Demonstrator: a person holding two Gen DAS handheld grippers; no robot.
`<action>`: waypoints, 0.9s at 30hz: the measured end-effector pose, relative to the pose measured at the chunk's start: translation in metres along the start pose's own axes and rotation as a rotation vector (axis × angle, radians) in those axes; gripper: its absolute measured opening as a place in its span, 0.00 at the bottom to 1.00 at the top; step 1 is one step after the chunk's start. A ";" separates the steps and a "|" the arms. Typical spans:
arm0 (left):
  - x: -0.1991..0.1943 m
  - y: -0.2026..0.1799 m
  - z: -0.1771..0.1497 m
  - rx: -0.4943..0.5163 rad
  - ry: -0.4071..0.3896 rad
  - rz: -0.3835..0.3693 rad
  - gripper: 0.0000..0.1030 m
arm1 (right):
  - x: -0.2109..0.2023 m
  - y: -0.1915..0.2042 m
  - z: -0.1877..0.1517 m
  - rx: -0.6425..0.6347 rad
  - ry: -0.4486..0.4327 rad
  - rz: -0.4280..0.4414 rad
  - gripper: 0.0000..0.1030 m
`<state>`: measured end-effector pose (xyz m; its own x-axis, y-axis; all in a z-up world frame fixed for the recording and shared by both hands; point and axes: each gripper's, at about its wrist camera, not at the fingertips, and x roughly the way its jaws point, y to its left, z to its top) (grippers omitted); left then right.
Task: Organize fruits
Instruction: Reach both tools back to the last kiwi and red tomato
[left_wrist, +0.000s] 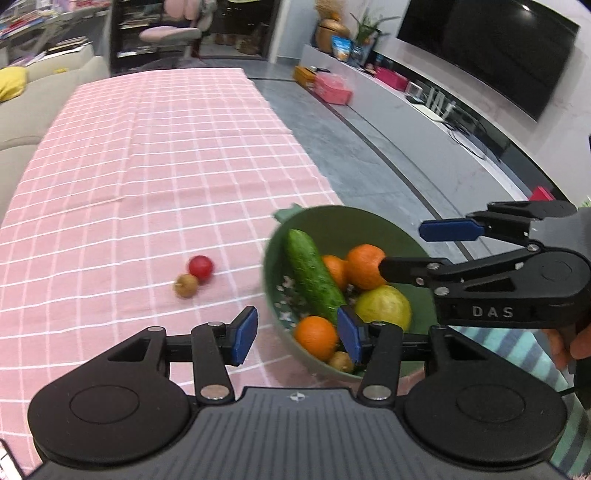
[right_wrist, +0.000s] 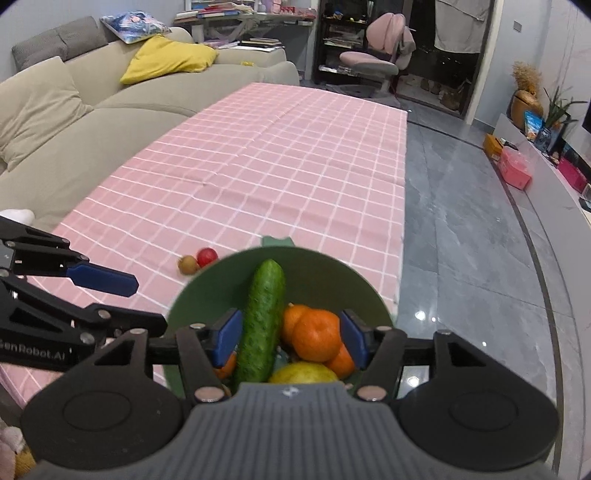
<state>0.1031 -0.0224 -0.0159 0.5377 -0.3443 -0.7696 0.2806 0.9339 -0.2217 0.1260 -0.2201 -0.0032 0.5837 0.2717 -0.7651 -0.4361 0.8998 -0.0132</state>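
Pink cloth (right_wrist: 258, 177) with a white grid covers the table. Green bowl (right_wrist: 332, 273), and in it a dark green cucumber (right_wrist: 262, 325), bright oranges (right_wrist: 317, 334) and a yellow-green fruit (right_wrist: 303, 373). On the cloth, a red fruit (left_wrist: 201, 266) touching a brown one (left_wrist: 186, 285). Black grippers, blue pads (left_wrist: 244, 334). Beige sofa (right_wrist: 74, 122), yellow cushion (right_wrist: 166, 59).

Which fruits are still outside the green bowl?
Two: the small red round fruit and the small brown round fruit touching it, both on the pink checked tablecloth left of the green bowl. The oranges, cucumber and yellow-green fruit sit inside.
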 end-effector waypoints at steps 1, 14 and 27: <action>-0.002 0.004 0.000 -0.008 -0.003 0.006 0.57 | 0.000 0.003 0.002 -0.006 -0.002 0.005 0.57; -0.006 0.065 -0.004 -0.153 -0.036 0.040 0.57 | 0.024 0.059 0.034 -0.193 -0.029 0.107 0.61; 0.024 0.097 -0.011 -0.201 -0.006 0.024 0.54 | 0.068 0.092 0.054 -0.425 0.021 0.164 0.46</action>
<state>0.1341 0.0609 -0.0624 0.5470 -0.3216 -0.7729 0.1038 0.9422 -0.3185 0.1623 -0.1001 -0.0219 0.4713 0.3883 -0.7919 -0.7669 0.6239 -0.1505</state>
